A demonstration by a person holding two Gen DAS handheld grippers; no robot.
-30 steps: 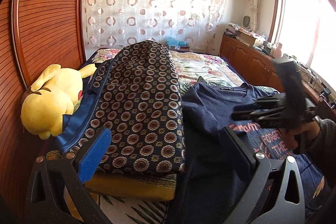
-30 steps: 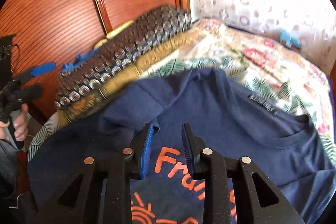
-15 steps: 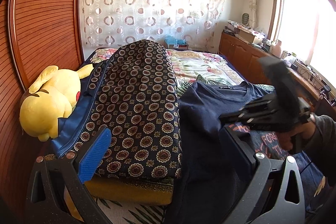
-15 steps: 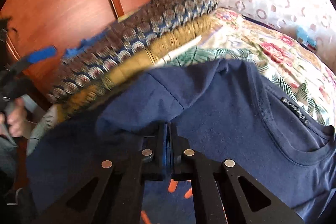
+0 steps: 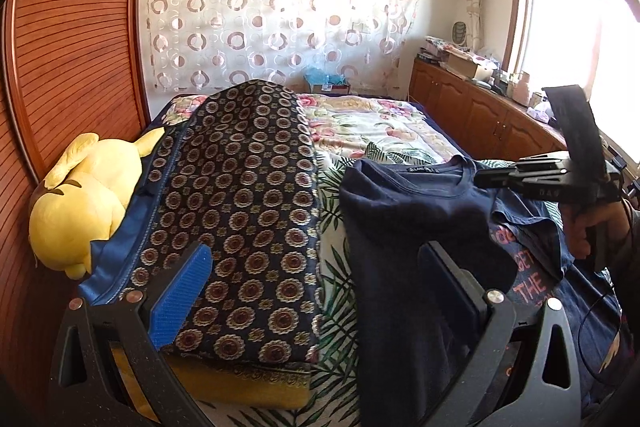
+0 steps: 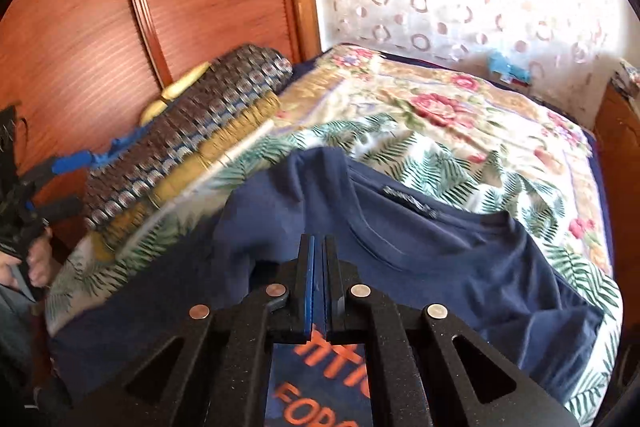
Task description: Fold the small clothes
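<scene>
While the navy cotton T-shirt with orange lettering [image 6: 460, 251] lies spread on the leaf-and-flower printed bedspread [image 6: 460, 131], collar toward the far end of the bed, one side of it is drawn over toward the middle, so that a fold of plain navy cloth is seen covering part of the print. The right gripper [image 6: 318, 267] is seen nearly closed, its blue-lined fingers parted by only a sliver; the jaws, shut tight half a second back, have just been opening slightly, and navy cloth is bunched right at their tips, though whether any is pinched cannot be told from the wrist view. From the left wrist view the same gripper [image 5: 486, 179] is seen held low over the shirt's chest, gripped by a hand [image 5: 592, 227]. The left gripper [image 5: 320, 291] is held wide open, its blue ribbed pad [image 5: 180, 297] over a folded dark quilt patterned with round medallions [image 5: 240, 207], its other finger over the shirt's near edge, nothing between them. Under the quilt a mustard-yellow blanket [image 5: 240, 383] is stacked. Beside the quilt, against the ribbed wooden wardrobe door [image 5: 72, 47], a yellow plush toy [image 5: 76, 211] is propped. A circle-patterned sheer curtain [image 5: 280, 7] is hung behind the bed.
</scene>
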